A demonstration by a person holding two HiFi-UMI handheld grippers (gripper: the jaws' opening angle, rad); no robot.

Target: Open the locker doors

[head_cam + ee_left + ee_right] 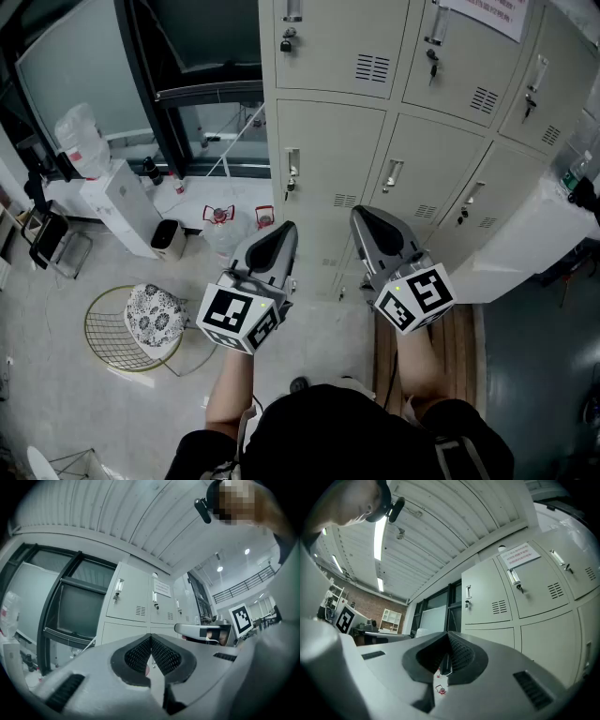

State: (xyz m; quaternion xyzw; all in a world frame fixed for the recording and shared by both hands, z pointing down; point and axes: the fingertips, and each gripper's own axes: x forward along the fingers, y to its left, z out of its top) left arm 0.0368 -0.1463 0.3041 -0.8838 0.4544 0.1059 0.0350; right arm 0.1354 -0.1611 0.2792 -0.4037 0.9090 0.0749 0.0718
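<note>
A bank of pale grey lockers (333,141) fills the upper right of the head view. Every visible door is closed, and each has a small handle and vent slots. In front of them, not touching any door, the left gripper (284,230) and the right gripper (361,216) point toward the lockers side by side. Both have their jaws pressed together with nothing between them. On the floor to the left sits a patterned cushion (153,312) on a round wire frame.

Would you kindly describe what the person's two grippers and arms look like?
The left gripper and right gripper are smooth pale-grey shells with black textured fingers. Each carries a white cube printed with black square markers. The forearms are bare, below a black top.
</note>
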